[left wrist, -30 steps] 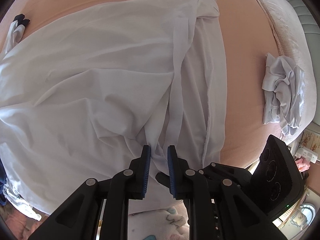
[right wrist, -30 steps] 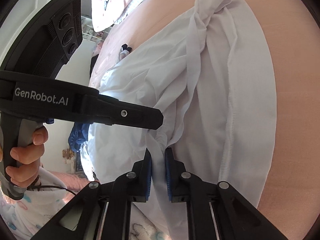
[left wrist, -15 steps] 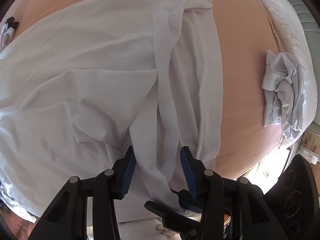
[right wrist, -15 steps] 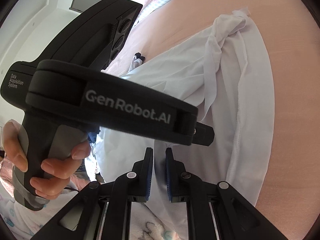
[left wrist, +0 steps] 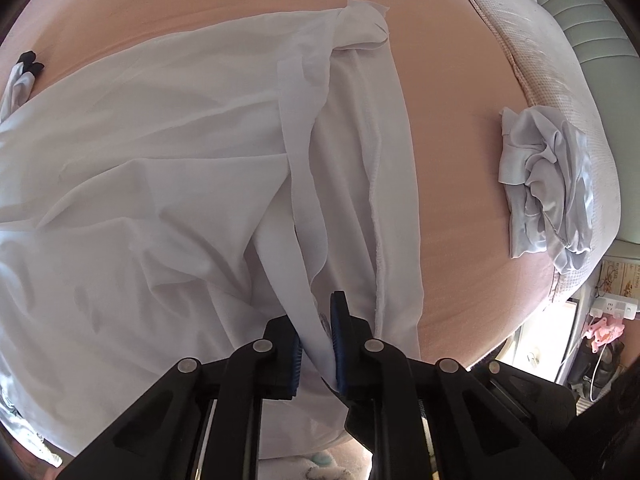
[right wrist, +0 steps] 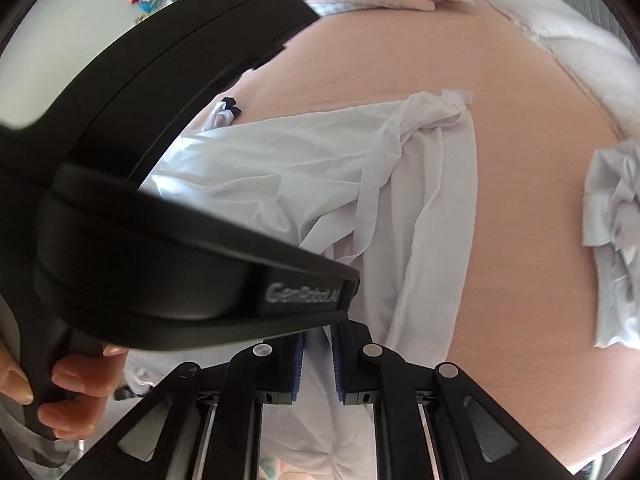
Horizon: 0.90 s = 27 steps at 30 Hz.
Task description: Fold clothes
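One thin white garment (left wrist: 168, 184), creased, peach sheet (left wrist: 460, 200)

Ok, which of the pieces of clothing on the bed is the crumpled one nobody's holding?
The small grey garment, bunched up alone near the bed's right edge. The big white garment is spread out, with a fold pinched in the left tool.

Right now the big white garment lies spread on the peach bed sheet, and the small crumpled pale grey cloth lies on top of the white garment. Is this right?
Not quite. The small crumpled pale grey cloth does not lie on the big white garment; it lies apart from it, directly on the peach bed sheet near the bed's edge. The left wrist view shows bare sheet between them. The rest is right.
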Tool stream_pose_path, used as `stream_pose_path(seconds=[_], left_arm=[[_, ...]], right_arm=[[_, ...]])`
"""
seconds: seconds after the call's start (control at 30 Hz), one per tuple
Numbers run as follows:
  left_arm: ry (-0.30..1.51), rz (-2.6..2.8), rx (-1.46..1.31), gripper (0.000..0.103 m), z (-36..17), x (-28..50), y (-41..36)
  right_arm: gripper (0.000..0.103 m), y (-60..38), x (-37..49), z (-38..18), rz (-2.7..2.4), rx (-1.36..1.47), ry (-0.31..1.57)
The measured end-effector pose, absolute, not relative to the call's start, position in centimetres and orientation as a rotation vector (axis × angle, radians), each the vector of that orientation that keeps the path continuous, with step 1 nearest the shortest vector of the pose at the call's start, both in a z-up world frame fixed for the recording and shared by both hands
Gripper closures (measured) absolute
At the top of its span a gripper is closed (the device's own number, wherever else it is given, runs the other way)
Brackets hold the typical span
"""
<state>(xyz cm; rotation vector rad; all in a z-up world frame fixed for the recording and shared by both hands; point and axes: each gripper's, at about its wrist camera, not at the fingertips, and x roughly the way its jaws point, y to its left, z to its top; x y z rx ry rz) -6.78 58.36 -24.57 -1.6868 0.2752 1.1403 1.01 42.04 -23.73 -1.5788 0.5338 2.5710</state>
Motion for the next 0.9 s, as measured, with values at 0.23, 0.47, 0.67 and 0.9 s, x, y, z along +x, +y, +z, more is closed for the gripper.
stream_pose_path(seconds=[0.23,0.47,0.67,0.9], left_arm=[[0.234,1.161,-1.678,0.092,-24.6,-7.2,59.0],[0.202,1.164,-1.671,0.092,-24.6,-7.5,59.9],[0.181,1.170,-1.667,0.092,-24.9,-7.3,60.5],[0.254,1.272,-1.594,0.092,-24.5,-6.1,60.9]], right_arm=[[0.071,41.9,0.3,-23.3,2.502,-1.583,0.442],[0.052,42.1,-0.4,-22.7,2.472,-1.572,0.357],[0.045,42.3,-1.1,-22.5,2.477,-1.567,0.333],[0.045,44.4,-1.3,-23.5,2.478,-1.565,0.615]])
